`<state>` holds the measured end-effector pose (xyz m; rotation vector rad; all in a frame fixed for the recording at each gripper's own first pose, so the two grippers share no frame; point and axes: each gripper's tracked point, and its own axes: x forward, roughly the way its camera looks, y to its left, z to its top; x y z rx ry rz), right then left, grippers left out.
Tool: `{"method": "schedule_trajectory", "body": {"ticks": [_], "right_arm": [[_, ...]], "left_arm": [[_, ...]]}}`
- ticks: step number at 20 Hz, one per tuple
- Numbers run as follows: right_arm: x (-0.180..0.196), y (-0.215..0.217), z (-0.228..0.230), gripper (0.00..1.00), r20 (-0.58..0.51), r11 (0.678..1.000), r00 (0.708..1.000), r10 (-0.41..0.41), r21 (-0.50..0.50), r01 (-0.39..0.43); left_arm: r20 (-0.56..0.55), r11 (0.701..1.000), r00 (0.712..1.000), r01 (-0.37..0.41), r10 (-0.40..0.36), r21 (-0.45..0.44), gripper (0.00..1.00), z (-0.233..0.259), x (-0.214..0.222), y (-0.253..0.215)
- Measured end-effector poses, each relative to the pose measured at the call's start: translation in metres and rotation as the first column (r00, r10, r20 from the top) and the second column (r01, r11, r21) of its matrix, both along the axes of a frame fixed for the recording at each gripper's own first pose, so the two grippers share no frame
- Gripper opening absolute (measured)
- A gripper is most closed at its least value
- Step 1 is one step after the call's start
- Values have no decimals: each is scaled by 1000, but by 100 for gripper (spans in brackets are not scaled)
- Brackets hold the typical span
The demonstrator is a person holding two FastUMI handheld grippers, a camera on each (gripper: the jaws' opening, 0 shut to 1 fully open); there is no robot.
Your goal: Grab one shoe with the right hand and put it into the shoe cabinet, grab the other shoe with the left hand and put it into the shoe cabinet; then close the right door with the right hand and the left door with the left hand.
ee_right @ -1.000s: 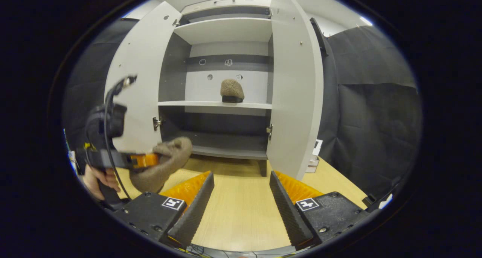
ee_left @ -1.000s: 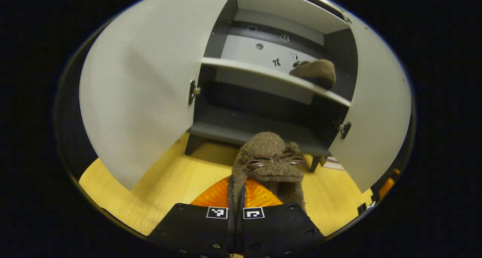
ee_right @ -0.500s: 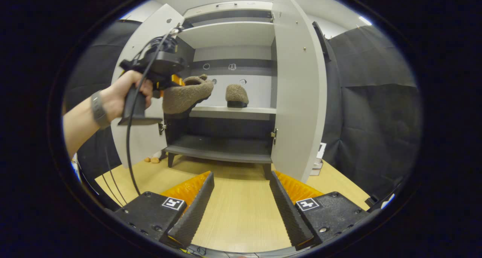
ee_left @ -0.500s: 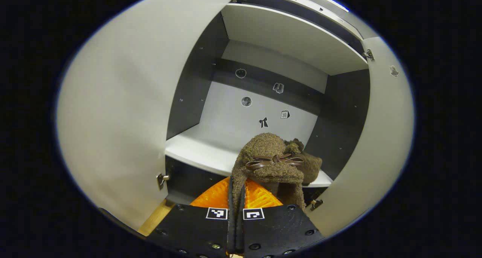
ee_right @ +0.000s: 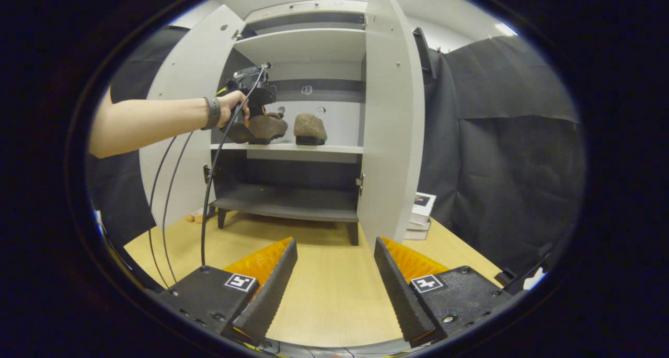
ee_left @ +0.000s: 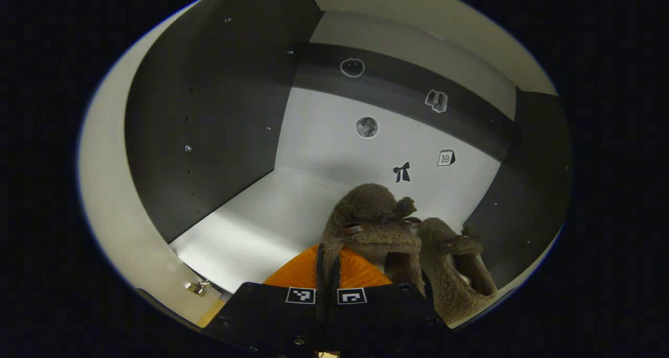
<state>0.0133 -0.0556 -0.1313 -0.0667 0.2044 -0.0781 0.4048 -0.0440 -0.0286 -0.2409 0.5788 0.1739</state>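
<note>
Up on the middle shelf (ee_right: 319, 148) of the shoe cabinet (ee_right: 303, 39), the left gripper (ee_left: 326, 274) is now deep inside, and its two fingers are pinched tight on the heel edge of the second shoe (ee_left: 373, 224). A second ago this shoe was down near the wooden table (ee_right: 324, 300), in front of the cabinet; half a second ago it was just at the front of the shelf. Now it sits just beside the first shoe (ee_left: 452, 264), which lies on the same shelf, to its right. From the right gripper view the second shoe looks like it is touching the shelf or almost touching, but I cannot tell for sure. So I think the shoe is about ready to be let go, and after that only the two doors are left to do. The right gripper (ee_right: 334, 290) waits low over the table with its fingers spread wide and nothing between them. Both shoes are brown, fuzzy and soft, with round toes, and the held one has a thin shiny bow on top. The cabinet is hard and smooth, with pale flat shelves and dark side walls. The left door (ee_right: 180, 112) and the right door (ee_right: 389, 123) are flat pale boards, and both stand wide open.
</note>
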Motion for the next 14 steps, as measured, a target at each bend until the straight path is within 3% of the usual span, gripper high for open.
{"method": "schedule_trajectory", "body": {"ticks": [3, 4, 5, 6, 8, 9, 10, 12, 13, 14], "right_arm": [[0, -9, -1, 95, -2, 1000, 1000, -24, 10, 24], [1, -11, -1, 93, -2, 1000, 1000, -27, 12, 27], [0, -13, 0, 93, 1, 999, 999, -33, 10, 33], [0, -16, 1, 93, 5, 999, 999, -38, 7, 37], [-1, -17, 3, 93, 13, 999, 999, -40, 7, 40], [-1, -17, 3, 93, 14, 999, 999, -41, 10, 41], [-1, -16, 2, 93, 13, 999, 999, -38, 14, 38], [-2, -14, 2, 93, 13, 999, 999, -31, 21, 31], [-2, -12, 3, 93, 16, 999, 1000, -27, 20, 27], [-2, -10, 4, 93, 18, 1000, 1000, -22, 19, 21]], "left_arm": [[-39, 1000, 999, 13, -14, -15, 1, -2, 5, -4], [-53, 1000, 999, 8, -9, -27, 13, -3, 5, -3], [-71, 999, 997, 0, -3, -42, 17, -6, 4, -2], [-84, 999, 996, -1, -3, -53, 8, -8, 1, -1], [-83, 998, 996, 3, -9, -63, 19, -1, -5, 0], [-70, 998, 997, 15, -20, -66, 46, 7, -9, -1], [-51, 998, 998, 25, -28, -59, 32, 17, -15, -2], [3, 997, 998, 60, -60, -49, 38, 38, -29, -4], [38, 995, 996, 87, -85, -47, 62, 50, -38, -8], [74, 993, 991, 114, -110, -38, 46, 64, -50, -9]]}}
